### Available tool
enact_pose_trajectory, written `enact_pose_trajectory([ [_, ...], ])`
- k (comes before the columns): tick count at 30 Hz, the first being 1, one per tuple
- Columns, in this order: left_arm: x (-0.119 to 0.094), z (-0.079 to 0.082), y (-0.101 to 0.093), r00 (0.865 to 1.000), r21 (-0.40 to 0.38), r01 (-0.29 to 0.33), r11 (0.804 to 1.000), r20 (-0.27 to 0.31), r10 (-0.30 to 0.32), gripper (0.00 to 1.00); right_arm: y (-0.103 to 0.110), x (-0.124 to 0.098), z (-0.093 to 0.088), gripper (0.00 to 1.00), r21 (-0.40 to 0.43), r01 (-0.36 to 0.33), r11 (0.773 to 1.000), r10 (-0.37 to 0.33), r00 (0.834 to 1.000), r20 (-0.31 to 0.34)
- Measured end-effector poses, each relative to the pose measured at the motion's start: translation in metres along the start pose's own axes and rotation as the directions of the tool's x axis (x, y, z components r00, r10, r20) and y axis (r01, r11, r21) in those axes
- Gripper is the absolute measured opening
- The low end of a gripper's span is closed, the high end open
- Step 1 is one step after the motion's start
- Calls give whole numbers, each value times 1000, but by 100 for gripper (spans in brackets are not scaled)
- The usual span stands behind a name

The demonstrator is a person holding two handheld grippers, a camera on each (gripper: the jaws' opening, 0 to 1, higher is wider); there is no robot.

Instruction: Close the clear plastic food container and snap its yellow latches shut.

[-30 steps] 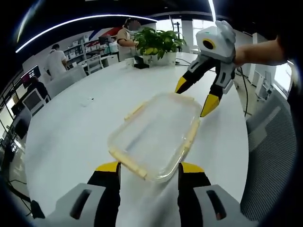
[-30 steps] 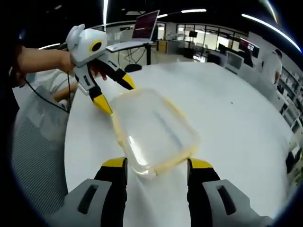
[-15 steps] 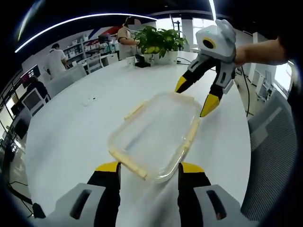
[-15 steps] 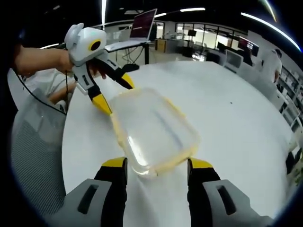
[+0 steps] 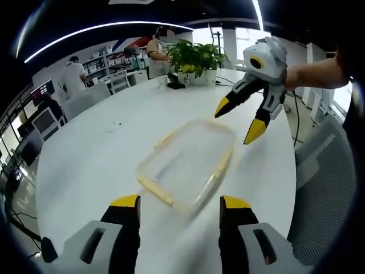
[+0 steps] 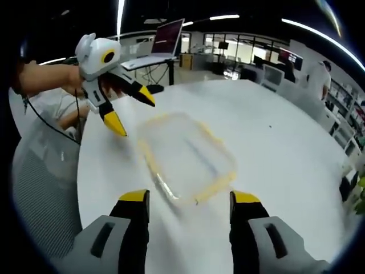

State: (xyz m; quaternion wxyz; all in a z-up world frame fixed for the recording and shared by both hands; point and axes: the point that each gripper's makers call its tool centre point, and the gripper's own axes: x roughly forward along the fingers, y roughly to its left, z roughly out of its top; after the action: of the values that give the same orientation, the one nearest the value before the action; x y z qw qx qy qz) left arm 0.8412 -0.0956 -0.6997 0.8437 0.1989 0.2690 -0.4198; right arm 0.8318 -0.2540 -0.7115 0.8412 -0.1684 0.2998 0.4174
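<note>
White round table fills your foreground, where your left gripper sits jaws apart, just short of the clear container, with your right gripper spread wide beyond it.

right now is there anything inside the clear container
Nothing visible: through the clear container only the white table shows. Both views are motion-blurred, so something small or transparent could be missed.

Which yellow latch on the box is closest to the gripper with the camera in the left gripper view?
The latch on the container's near short end, just ahead of the left gripper; the others run along the sides and far end.
</note>
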Motion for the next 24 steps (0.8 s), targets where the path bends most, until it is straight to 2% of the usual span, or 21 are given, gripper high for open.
enact_pose_trajectory([
  [10,-23,-5,-10,999,-33,-21,999,38,23,59,8,-21,-7,58,8,38,999,-38,999,23],
  [24,-52,-22,-27,993,-127,-73,989,83,84,71,30,-51,-26,66,60,112,992,-115,991,61],
])
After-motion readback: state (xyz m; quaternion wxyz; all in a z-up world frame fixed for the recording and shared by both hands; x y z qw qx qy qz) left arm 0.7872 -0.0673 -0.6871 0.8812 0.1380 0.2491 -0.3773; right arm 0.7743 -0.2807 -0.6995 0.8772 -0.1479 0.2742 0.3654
